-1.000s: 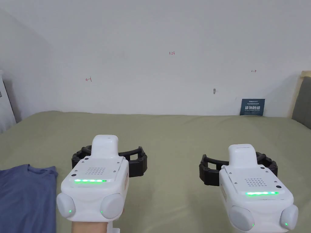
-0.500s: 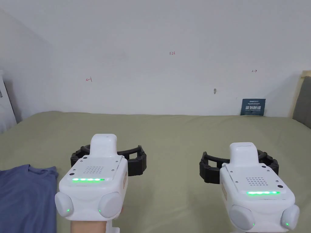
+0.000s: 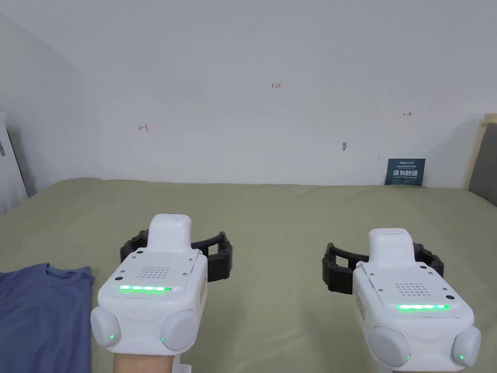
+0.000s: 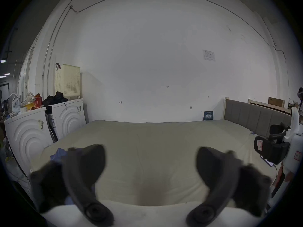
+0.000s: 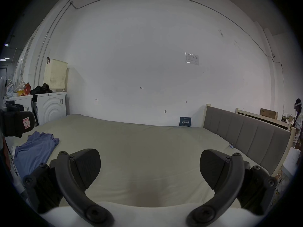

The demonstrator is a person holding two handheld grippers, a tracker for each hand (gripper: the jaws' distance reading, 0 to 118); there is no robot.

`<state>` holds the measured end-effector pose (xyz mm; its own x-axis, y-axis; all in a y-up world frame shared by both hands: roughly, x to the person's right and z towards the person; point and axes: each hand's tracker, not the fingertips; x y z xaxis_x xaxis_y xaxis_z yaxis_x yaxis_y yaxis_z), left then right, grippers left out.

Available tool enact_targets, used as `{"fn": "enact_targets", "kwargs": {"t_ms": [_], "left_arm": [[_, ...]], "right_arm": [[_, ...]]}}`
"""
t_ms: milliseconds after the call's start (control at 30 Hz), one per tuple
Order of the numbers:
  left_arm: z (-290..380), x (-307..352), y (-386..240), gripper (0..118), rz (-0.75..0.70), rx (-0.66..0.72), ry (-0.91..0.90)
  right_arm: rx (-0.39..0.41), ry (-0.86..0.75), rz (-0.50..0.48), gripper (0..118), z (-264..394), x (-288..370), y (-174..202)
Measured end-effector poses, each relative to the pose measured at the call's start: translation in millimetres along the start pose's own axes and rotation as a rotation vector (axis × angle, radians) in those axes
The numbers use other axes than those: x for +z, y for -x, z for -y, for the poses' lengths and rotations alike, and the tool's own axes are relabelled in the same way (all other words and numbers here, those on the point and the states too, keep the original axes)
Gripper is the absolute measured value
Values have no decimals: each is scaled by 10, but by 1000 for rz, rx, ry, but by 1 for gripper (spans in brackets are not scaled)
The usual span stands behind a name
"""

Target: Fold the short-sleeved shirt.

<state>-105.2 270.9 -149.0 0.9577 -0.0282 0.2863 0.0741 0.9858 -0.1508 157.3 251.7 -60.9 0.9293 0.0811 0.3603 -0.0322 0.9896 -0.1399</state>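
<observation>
Left gripper (image 3: 177,252) edged right; shirt (image 3: 41,311) lies left of its jaws.

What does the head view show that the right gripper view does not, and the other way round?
Head view adds: the white backs of the left tool and the right tool, with green lights lit. Right gripper view adds: the grey headboard, a washing machine, a cream basket, and the right tool's jaws standing wide apart. Shared: the blue shirt lying on the green bed, and a dark sign.
</observation>
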Motion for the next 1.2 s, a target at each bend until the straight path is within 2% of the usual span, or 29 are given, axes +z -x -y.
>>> {"fn": "enact_targets", "kwargs": {"t_ms": [33,67,100,133,167,400,533,700,1000,1200], "left_arm": [[3,6,-4,1,3,-6,-5],[13,-22,-14,0,-36,-28,9],[17,-56,-28,0,-105,-25,16],[12,-58,-32,0,-53,-13,20],[-4,-71,-15,0,-29,14,46],[-32,-120,22,0,-55,9,55],[-16,-99,253,0,-98,8,71],[5,98,957,0,-246,50,83],[174,938,2422,1,-593,81,132],[304,1322,2934,1,-714,109,160]], "right_arm": [[2,-3,-3,0,-4,16,0],[15,-9,5,0,-3,17,9],[27,-4,55,0,10,-4,19],[12,-57,91,0,48,0,10],[16,-27,38,0,48,-10,2],[-4,10,57,0,16,-105,-31],[25,31,19,0,26,-204,132],[9,51,-138,0,40,-345,755],[15,39,-510,0,-7,-277,2351],[22,42,-643,0,-70,-130,2951]]}}
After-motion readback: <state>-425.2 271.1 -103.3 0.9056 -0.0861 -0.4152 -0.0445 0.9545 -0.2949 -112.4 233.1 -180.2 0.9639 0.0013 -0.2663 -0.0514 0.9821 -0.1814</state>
